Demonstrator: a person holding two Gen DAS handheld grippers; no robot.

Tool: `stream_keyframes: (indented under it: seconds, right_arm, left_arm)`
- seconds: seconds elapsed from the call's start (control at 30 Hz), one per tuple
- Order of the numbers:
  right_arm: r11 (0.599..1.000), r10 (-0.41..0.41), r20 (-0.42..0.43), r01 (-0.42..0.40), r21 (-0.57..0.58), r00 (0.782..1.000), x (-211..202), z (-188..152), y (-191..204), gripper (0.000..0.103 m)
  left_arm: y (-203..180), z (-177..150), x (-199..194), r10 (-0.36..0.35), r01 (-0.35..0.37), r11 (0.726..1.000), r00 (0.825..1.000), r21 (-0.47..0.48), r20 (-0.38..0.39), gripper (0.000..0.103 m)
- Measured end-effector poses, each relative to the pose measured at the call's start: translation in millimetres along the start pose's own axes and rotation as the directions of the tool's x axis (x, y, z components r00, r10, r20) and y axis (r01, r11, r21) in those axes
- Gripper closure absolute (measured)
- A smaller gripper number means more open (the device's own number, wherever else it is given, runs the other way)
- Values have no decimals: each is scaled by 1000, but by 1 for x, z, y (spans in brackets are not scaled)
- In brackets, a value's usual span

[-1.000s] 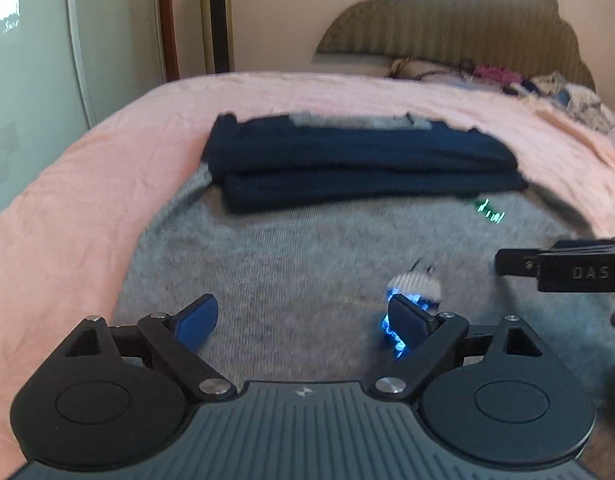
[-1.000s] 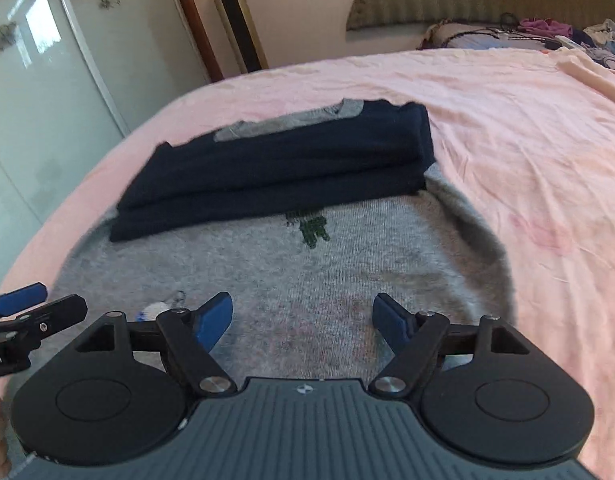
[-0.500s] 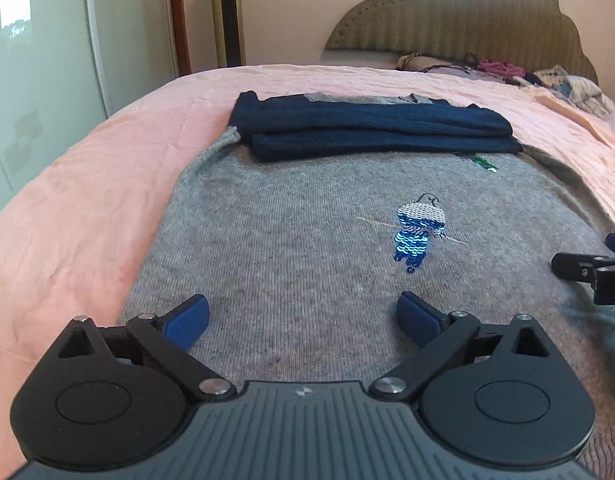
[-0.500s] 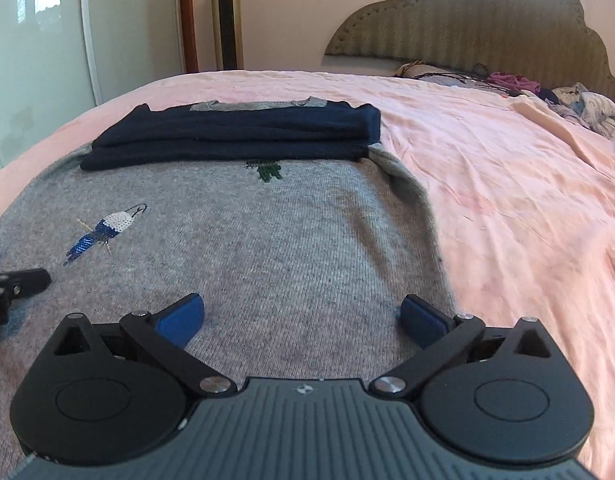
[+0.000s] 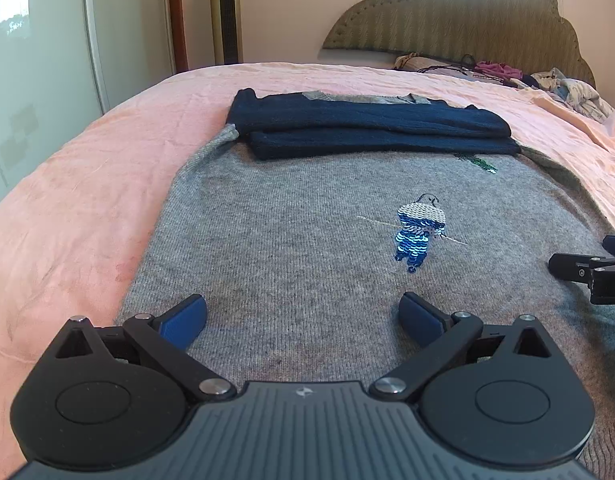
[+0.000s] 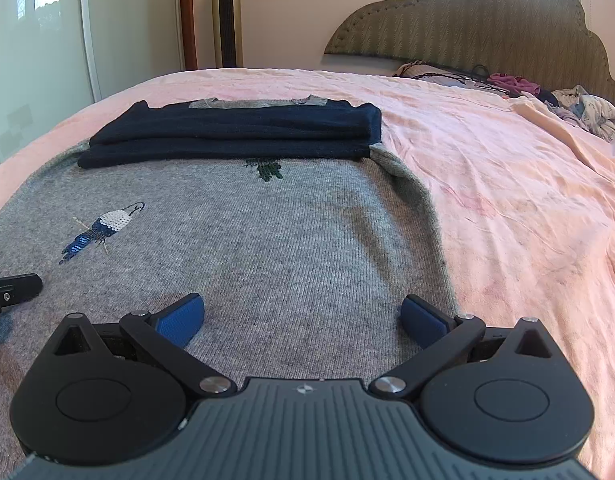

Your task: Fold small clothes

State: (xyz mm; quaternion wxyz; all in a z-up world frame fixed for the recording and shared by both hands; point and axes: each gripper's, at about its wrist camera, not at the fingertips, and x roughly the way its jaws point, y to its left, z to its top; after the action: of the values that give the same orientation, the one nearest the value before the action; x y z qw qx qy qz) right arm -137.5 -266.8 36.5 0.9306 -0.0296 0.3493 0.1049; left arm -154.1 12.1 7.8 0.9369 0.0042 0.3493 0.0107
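Pink bedsheet (image 5: 87, 208) is covering the bed, with a padded headboard (image 6: 487, 28) and a heap of loose laundry (image 6: 579, 108) at the far end and a tower fan (image 5: 226, 12) standing by the wall. Lying flat on the sheet is a grey sweater (image 5: 287, 248), its navy sleeves (image 6: 243, 132) folded across the chest and a sequin parrot (image 5: 417, 232) showing on the front. Compared with a second ago, both grippers are sitting farther back toward the hem, so more grey knit is showing in each view. The left gripper (image 5: 303, 314) is now spread wider, gripping nothing, its blue pads (image 5: 183, 320) hovering over the knit. The right gripper (image 6: 303, 314) is likewise released and wider than before, empty above the sweater's right edge.
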Motion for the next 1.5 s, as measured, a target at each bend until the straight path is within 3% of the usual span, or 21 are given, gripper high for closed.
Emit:
stream_keyframes:
  seconds: [0.2,1.5]
  right_arm:
    - [999,-49,3,48,21,999,-5,-4,7,0]
    - [999,-34,5,34,31,999,-3,-3,3,0]
  left_arm:
    - [0,0,0,0,0,1000,1000,0,0,0]
    - [0,-1,0,0,0,1000,1000,-1,1,0]
